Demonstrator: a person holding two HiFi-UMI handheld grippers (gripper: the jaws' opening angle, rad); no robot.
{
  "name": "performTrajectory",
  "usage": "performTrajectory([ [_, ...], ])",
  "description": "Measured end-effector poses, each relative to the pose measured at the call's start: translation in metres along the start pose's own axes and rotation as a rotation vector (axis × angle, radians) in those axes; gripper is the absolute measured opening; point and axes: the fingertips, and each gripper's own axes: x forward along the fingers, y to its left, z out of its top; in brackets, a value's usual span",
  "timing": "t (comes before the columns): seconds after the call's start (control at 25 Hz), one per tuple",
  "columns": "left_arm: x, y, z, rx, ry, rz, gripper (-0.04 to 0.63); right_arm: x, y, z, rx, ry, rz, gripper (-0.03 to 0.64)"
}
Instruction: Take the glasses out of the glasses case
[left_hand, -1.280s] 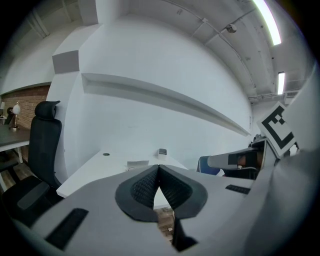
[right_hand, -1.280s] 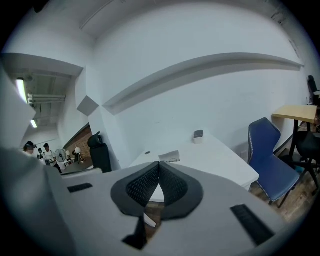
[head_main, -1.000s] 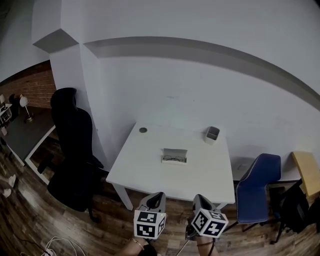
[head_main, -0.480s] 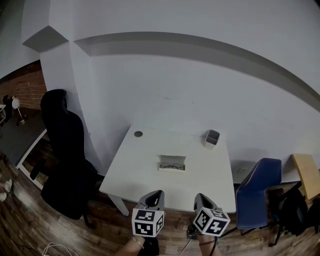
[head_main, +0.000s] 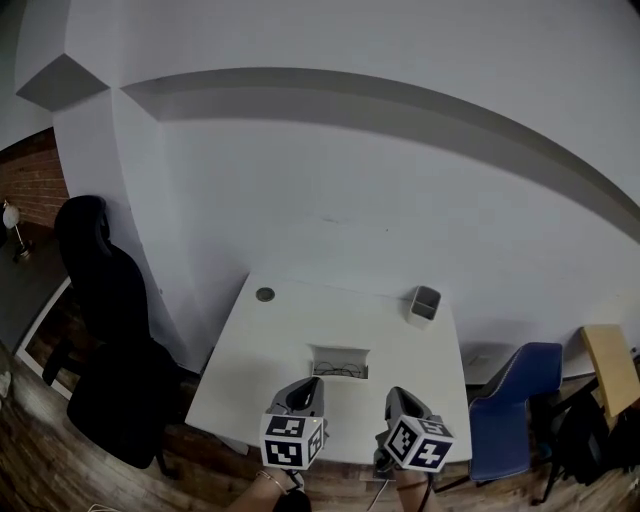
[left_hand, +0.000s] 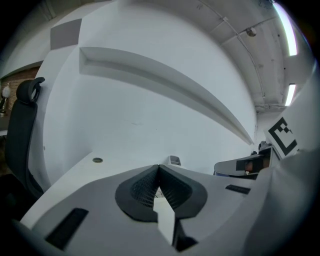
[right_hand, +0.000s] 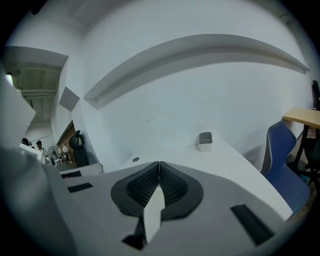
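The white table (head_main: 250, 380) is the biggest thing in front of me, pushed up against the pale wall. A black office chair (head_main: 100, 330) stands off its left side and a blue chair (head_main: 515, 400) off its right corner.

My left claw (head_main: 309, 383) and my right claw (head_main: 397, 393) hang side by side over the near edge of the table, apart from each other. In the left gripper view my left claw (left_hand: 159, 167) has its jaws pressed together with nothing between the ribbed pads. In the right gripper view my right claw (right_hand: 159, 163) is closed the same way and grips nothing.

The glasses case (head_main: 338, 350) sits open near the middle of the table, just beyond my claws and clear of both. The glasses (head_main: 345, 371) lie inside it.

A small grey pot (head_main: 424, 303) stands near the far right corner of the table, well apart from the case. What it holds I cannot tell.

A round dark cap (head_main: 265, 294) sits in the tabletop near the far left corner.
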Motion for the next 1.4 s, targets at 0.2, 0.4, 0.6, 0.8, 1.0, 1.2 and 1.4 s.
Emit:
performTrajectory([
  [0.2, 0.037, 0.023, 0.015, -0.007, 0.006, -0.013, 0.017, 0.042, -0.001, 0.019, 0.003, 0.006, -0.016, 0.032],
  [0.4, 0.07, 0.052, 0.025, -0.037, 0.011, -0.012, 0.017, 0.082, 0.006, 0.035, -0.029, 0.015, -0.026, 0.032],
  [0.6, 0.093, 0.06, 0.025, -0.014, 0.035, -0.04, 0.017, 0.107, 0.0, 0.037, -0.02, 0.024, -0.051, 0.032],
  [0.8, 0.107, 0.063, 0.006, -0.014, 0.094, -0.038, 0.017, 0.122, -0.02, 0.024, 0.023, 0.072, -0.073, 0.032],
  [1.0, 0.108, 0.065, -0.01, -0.015, 0.144, -0.025, 0.017, 0.136, -0.025, 0.014, 0.057, 0.113, -0.053, 0.032],
  [1.2, 0.109, 0.071, -0.021, -0.02, 0.176, -0.004, 0.017, 0.139, -0.03, 0.004, 0.046, 0.147, -0.053, 0.032],
  [1.4, 0.111, 0.069, -0.037, -0.008, 0.207, 0.007, 0.017, 0.137, -0.042, -0.012, 0.06, 0.181, -0.066, 0.032],
])
